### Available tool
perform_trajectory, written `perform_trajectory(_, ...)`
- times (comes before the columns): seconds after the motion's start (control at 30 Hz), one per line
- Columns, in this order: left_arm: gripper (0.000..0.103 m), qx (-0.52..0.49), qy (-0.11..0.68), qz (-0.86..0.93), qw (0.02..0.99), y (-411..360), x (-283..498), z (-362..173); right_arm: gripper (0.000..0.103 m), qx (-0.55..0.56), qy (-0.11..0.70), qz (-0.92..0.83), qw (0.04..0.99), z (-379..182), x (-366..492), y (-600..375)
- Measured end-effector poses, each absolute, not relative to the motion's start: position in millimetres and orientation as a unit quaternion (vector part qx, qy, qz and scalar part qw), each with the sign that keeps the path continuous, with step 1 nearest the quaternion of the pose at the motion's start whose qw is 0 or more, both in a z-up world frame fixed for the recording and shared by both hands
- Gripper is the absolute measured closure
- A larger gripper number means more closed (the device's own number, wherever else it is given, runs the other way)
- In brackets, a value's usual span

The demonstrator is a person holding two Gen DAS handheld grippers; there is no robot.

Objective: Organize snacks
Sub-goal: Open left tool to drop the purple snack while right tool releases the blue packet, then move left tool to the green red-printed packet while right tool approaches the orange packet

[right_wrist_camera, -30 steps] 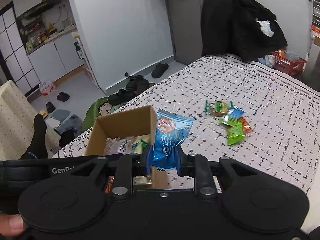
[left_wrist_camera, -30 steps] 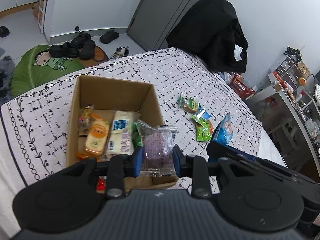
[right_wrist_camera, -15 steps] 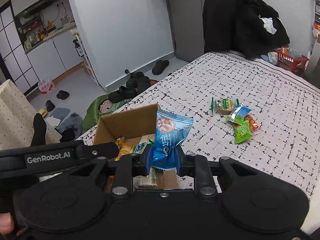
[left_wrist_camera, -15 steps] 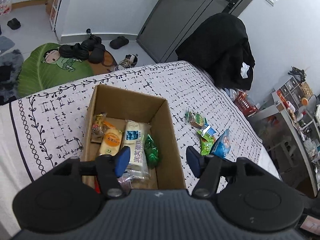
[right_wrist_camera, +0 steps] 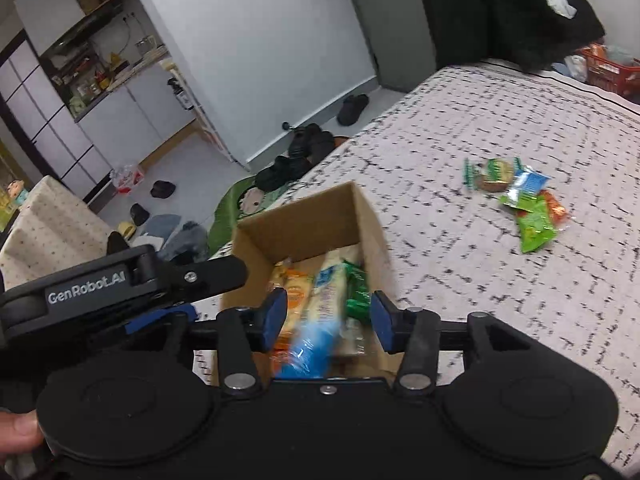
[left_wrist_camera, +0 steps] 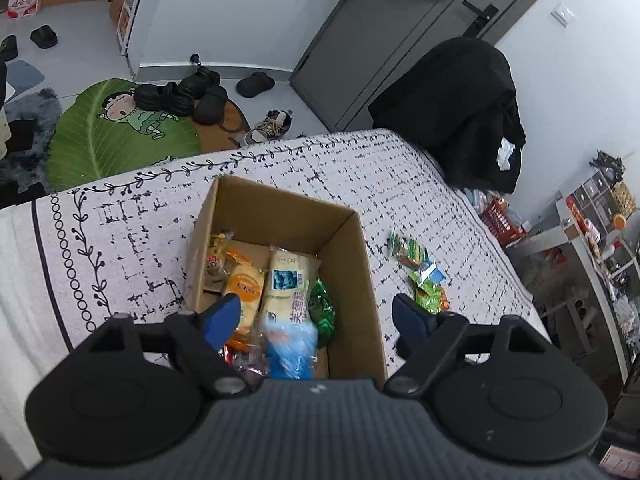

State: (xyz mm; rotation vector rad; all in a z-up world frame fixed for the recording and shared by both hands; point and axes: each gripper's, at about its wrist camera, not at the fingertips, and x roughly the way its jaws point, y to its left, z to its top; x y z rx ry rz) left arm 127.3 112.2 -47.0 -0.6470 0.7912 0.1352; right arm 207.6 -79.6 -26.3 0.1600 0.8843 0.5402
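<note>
Right wrist view: right gripper (right_wrist_camera: 328, 322) spread wide over box (right_wrist_camera: 256, 240); loose snack pile (right_wrist_camera: 520, 200) lies fwd-right, nearer it. Left gripper (left_wrist_camera: 316, 320) wide, empty too.

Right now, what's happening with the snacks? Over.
Both hand-held grippers, left and right, open over box. Blue packet blurred, inside. Loose snacks on bed. Nothing blocking.
</note>
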Motion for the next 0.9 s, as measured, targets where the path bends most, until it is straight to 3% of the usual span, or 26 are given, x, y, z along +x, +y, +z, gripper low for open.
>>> perform_trajectory(0.3, 0.016, -0.289, 0.398, 0.049, 0.869, 87, 139, -57, 0.056, 0.089, 0.423, 0.214, 0.876, -40, 220, -139)
perform_trajectory(0.43, 0.016, -0.269, 0.402, 0.040, 0.874, 71, 145, -55, 0.047, 0.099, 0.420, 0.196, 0.881, -48, 226, -161)
perform_trajectory(0.9, 0.016, -0.219, 0.399, 0.023, 0.890, 13, 184, -47, 0.041, 0.122, 0.409, 0.187, 0.885, -73, 264, -213)
